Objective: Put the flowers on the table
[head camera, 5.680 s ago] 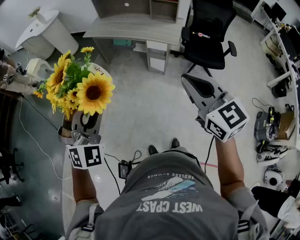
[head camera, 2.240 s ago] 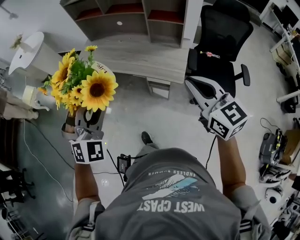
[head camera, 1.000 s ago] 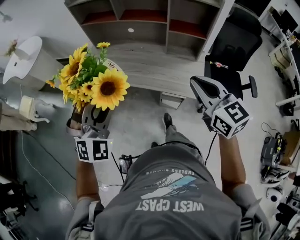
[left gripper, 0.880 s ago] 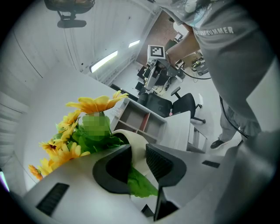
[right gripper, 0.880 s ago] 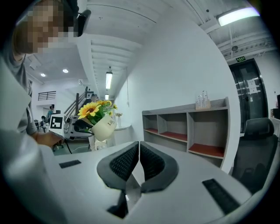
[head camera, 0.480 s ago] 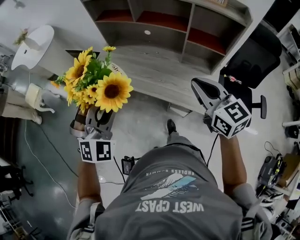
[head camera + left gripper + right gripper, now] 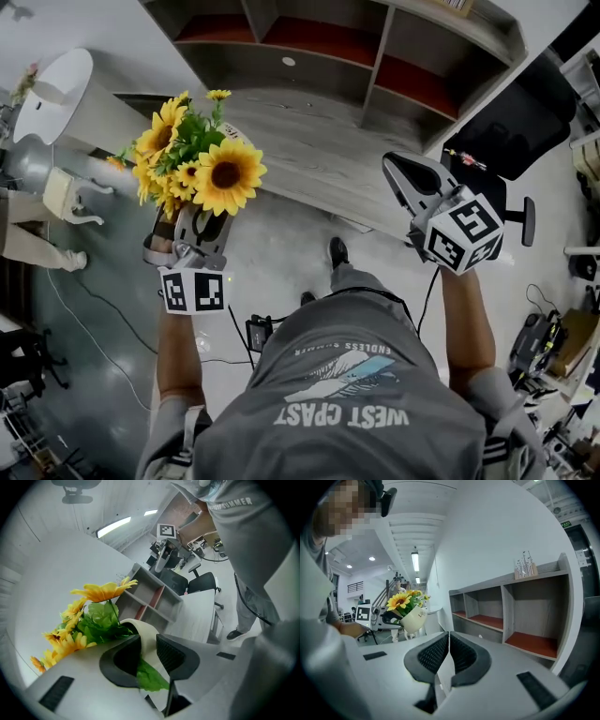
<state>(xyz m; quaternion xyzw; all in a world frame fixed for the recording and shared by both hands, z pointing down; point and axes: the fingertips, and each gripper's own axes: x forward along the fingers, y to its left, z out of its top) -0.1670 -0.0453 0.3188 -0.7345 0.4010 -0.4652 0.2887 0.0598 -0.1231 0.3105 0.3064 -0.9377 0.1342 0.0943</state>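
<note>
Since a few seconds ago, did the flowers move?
Yes. The flowers in the left gripper came forward, now overlapping the edge of the grey desk.

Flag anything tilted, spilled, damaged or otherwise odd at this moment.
The flower pot hangs tilted in the air, pinched by its rim in the left gripper, with a leaf lying by the jaws. Nothing looks spilled or broken.

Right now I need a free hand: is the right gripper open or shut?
Shut and empty: the right gripper has its jaws together in its own view, nothing between them.
</note>
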